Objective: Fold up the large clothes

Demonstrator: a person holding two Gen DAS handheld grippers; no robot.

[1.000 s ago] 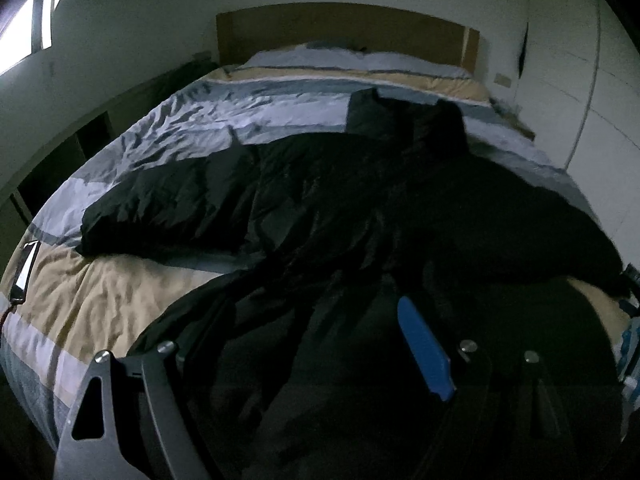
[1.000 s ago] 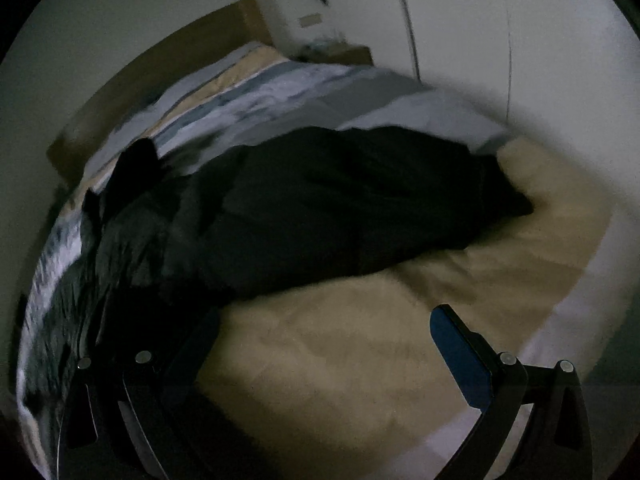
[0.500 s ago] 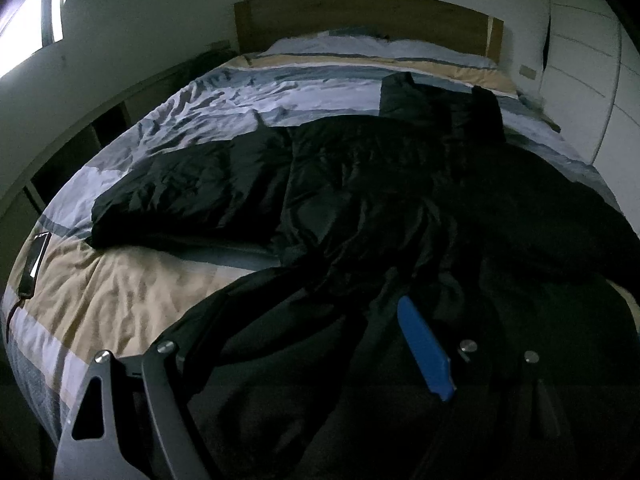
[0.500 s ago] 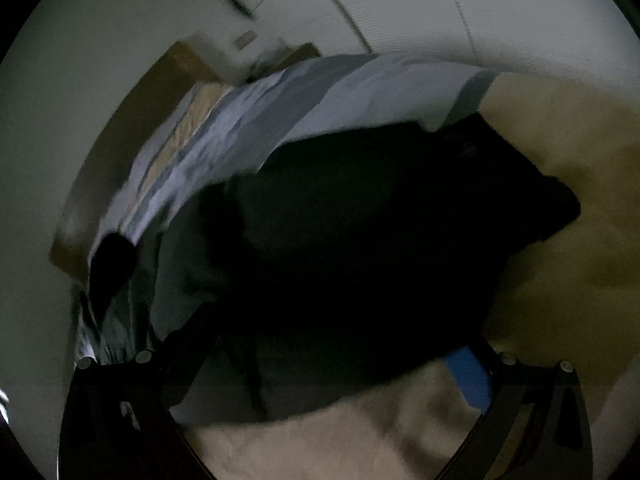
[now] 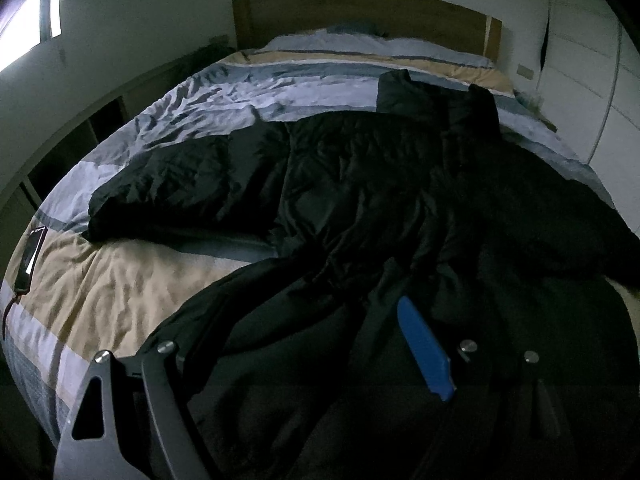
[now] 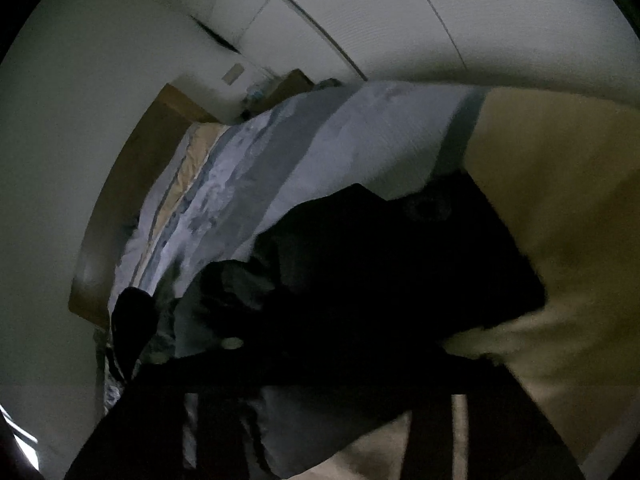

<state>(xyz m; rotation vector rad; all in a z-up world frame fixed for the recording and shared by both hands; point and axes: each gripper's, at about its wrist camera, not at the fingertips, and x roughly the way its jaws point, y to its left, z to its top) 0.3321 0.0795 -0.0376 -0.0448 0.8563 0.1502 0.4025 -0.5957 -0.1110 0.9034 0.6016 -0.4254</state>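
Observation:
A large black padded coat (image 5: pixel 360 184) lies spread on the striped bed (image 5: pixel 120 288), one sleeve out to the left and the collar toward the headboard. My left gripper (image 5: pixel 304 344) is open low over the coat's near hem, its blue-padded fingertip (image 5: pixel 424 352) showing over the fabric. In the right wrist view the coat's right sleeve (image 6: pixel 400 272) fills the middle, dark and tilted. My right gripper is down in the dark fabric at the bottom of that view, and its fingers cannot be made out.
A phone (image 5: pixel 30 256) with a cable lies on the bed's left edge. A wooden headboard (image 5: pixel 360 12) and pillows stand at the far end. White wardrobe doors (image 5: pixel 592 60) line the right side. Low shelves (image 5: pixel 80 136) run along the left wall.
My right gripper has swung down and rolled into the coat's right sleeve, and its blue pad has gone out of sight. My left gripper has stayed over the hem, with the view pulled back slightly.

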